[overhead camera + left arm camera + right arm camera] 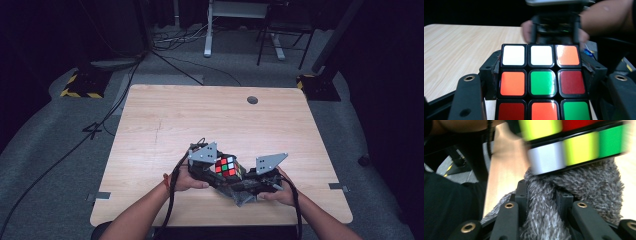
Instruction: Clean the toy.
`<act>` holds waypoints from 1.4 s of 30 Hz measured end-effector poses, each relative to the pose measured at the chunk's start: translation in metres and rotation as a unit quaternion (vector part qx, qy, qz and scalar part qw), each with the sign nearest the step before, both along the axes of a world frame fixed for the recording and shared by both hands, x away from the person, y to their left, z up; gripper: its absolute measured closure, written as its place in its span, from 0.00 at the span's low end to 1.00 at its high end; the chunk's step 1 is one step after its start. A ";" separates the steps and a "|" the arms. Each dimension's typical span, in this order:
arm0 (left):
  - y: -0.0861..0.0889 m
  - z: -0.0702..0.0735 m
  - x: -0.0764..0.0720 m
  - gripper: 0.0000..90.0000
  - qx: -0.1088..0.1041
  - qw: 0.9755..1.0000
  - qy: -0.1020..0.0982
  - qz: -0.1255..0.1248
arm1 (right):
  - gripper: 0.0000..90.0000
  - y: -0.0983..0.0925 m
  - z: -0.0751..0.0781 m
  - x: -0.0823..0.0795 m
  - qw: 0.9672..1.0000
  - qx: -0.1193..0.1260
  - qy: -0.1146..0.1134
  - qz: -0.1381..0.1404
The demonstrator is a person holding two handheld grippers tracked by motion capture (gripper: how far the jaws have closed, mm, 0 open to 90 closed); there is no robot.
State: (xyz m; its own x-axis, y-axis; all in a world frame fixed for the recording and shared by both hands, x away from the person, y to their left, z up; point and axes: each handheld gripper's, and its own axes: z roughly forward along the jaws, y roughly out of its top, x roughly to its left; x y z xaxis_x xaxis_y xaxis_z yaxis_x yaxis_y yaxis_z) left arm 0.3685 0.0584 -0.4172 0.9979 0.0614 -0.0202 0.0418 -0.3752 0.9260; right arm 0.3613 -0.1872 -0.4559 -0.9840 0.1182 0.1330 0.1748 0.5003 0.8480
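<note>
Left tool clamps the puzzle cube by opposite side faces: rigid, smooth, its layers liable to twist. Right tool pinches a soft grey cloth just beneath the cube, above the counter.

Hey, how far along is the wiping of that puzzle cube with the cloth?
Done: the left gripper clamps the cube, and the right gripper pinches the grey cloth. In hand: cloth pressed under the cube's lower face. Left: the other faces; how clean they are is unclear.
</note>
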 end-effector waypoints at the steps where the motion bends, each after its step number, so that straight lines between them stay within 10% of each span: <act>1: 0.000 0.000 -0.001 0.37 0.003 1.000 -0.001 -0.003 | 0.78 -0.002 0.001 0.001 1.000 0.003 0.000 -0.004; 11: -0.002 -0.004 -0.001 0.37 0.021 1.000 -0.015 0.001 | 0.78 -0.016 0.002 0.011 0.998 0.006 0.002 -0.055; 26: 0.009 -0.005 0.011 0.37 0.013 0.999 0.000 0.036 | 0.78 -0.010 0.005 0.001 1.000 0.002 -0.002 0.005; 42: 0.000 -0.018 0.014 0.37 0.069 0.997 -0.006 0.035 | 0.78 -0.028 0.015 0.012 0.998 0.031 -0.007 -0.049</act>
